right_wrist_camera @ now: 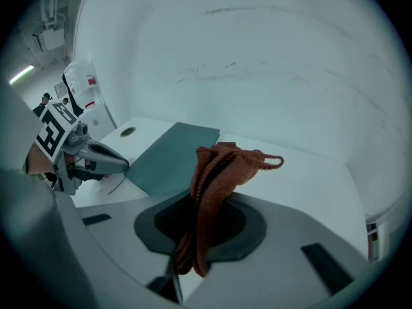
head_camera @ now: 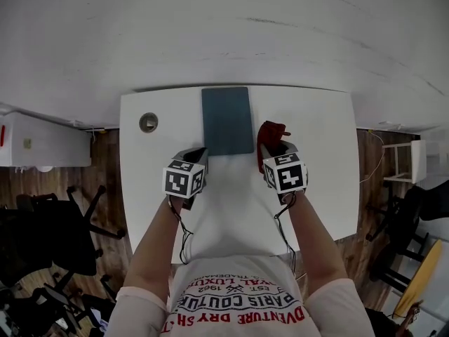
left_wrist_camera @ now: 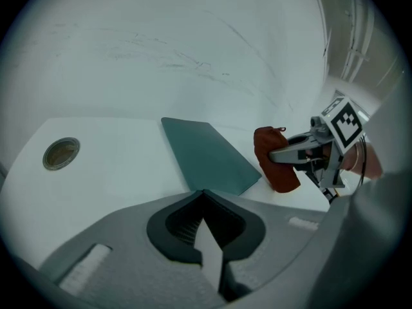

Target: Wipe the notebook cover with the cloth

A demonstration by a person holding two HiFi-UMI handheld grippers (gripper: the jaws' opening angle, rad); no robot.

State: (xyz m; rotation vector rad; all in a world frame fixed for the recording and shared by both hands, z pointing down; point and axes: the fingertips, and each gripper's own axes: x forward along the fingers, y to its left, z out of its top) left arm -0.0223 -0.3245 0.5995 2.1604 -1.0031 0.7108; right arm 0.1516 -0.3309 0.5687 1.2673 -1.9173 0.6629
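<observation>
A dark teal notebook (head_camera: 227, 120) lies flat on the white table (head_camera: 316, 188), near its far edge; it also shows in the left gripper view as notebook (left_wrist_camera: 207, 156) and in the right gripper view as notebook (right_wrist_camera: 172, 156). My right gripper (head_camera: 268, 148) is shut on a red knitted cloth (right_wrist_camera: 212, 188), which hangs from its jaws just right of the notebook; the cloth (head_camera: 270, 133) shows in the head view too. My left gripper (head_camera: 198, 156) sits at the notebook's near left corner, jaws closed together on nothing.
A round metal cable grommet (head_camera: 148, 122) is set in the table's far left part. Office chairs (head_camera: 63, 237) stand on the wooden floor at the left, and a white shelf unit (head_camera: 403, 161) at the right. A white wall rises behind the table.
</observation>
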